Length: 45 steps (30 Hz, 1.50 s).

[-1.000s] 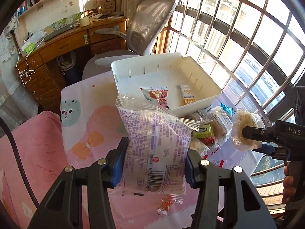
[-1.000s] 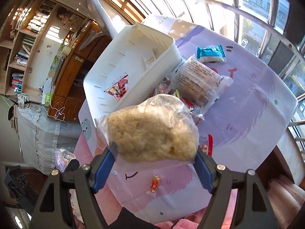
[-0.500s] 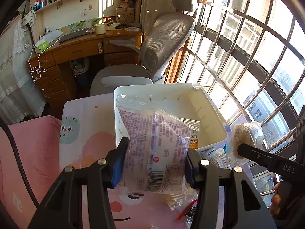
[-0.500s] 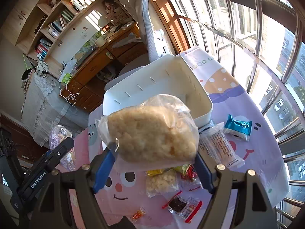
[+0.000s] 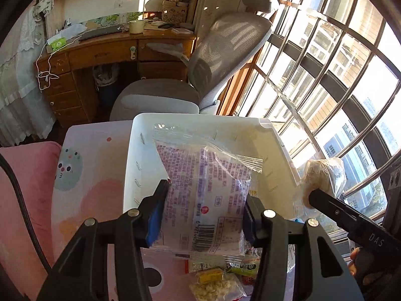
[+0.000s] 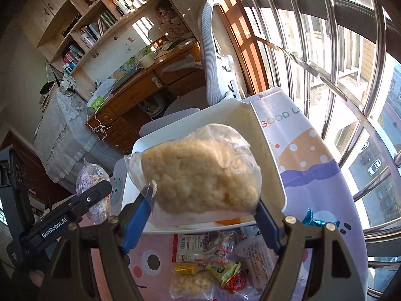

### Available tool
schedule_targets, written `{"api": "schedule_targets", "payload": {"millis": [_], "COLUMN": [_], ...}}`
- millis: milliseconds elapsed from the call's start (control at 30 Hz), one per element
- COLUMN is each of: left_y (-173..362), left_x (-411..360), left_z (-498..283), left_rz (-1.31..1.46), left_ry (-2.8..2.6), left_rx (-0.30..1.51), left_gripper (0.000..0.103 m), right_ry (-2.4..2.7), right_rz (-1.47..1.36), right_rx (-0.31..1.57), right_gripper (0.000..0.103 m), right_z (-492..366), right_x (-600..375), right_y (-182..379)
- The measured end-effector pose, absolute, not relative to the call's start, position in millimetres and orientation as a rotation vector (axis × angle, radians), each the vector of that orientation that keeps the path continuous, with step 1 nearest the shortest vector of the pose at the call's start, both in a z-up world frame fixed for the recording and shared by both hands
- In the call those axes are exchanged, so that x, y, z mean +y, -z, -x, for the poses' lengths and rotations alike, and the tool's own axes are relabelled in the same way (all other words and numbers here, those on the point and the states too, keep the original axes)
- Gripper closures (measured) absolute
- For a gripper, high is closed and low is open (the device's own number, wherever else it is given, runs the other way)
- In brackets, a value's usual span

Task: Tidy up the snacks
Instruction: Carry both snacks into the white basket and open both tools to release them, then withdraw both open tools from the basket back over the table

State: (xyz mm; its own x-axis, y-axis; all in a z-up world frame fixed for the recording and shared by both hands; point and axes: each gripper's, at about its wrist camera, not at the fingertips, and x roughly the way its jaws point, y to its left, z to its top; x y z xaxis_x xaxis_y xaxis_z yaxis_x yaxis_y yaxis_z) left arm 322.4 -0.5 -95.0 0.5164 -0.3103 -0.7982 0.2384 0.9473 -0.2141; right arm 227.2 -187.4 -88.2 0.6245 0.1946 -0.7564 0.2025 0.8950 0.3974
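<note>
Both hands are loaded. The left gripper (image 5: 204, 209) pinches a purple-printed snack packet (image 5: 204, 193) by its two side edges, and the packet hangs above the near end of the white plastic bin (image 5: 131, 165). The film looks thin and slick, puffed with air, so I judge it light and squashy. Holding low across the body, near the barcode, seems right, since the flat top seal would slip.

The right gripper (image 6: 203, 209) has its blue pads wide apart, clamped on a clear bag of puffed rice cake (image 6: 200, 173), held over the bin's front rim. That cake looks crumbly and brittle. A light squeeze on the broad sides should do; press harder and it will likely crack inside the wrap.

On the cartoon tablecloth (image 6: 300, 155) below, more small snacks (image 6: 213, 271) lie in a loose pile just beside the bin, with a blue wrapper (image 6: 317, 222) near its right corner.
</note>
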Motion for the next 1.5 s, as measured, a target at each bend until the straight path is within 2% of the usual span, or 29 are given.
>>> {"api": "schedule_targets", "payload": {"millis": [200,233,267,333,900,1500], "left_y": [110.0,109.9,109.6,107.5,79.3,50.0], "left_x": [-5.5,-5.9,-6.8,-7.9,16.5,97.3], "left_z": [-333.5,-334.4,-335.1,-334.6,-290.2,-185.8], "left_rz": [0.098,0.104,0.106,0.096,0.074,0.102], "left_ry": [0.322,0.321,0.324,0.319,0.298,0.293], "left_rx": [1.022,1.021,1.022,1.017,0.994,0.959], "left_gripper": [0.052,0.048,0.035,0.02,0.018,0.013], "right_ry": [0.031,0.047,0.061,0.084,0.079,0.095], "right_rz": [-0.457,-0.461,-0.465,-0.463,-0.444,-0.377], "right_rx": [0.937,0.94,0.946,0.964,0.937,0.866], "right_gripper": [0.024,0.024,0.023,0.02,0.017,0.017], "right_z": [-240.8,-241.4,-242.1,-242.7,-212.2,-105.2], "right_x": [-193.6,-196.1,-198.1,-202.2,-192.4,-121.3], "right_y": [101.5,103.6,105.7,109.6,84.2,41.6]}}
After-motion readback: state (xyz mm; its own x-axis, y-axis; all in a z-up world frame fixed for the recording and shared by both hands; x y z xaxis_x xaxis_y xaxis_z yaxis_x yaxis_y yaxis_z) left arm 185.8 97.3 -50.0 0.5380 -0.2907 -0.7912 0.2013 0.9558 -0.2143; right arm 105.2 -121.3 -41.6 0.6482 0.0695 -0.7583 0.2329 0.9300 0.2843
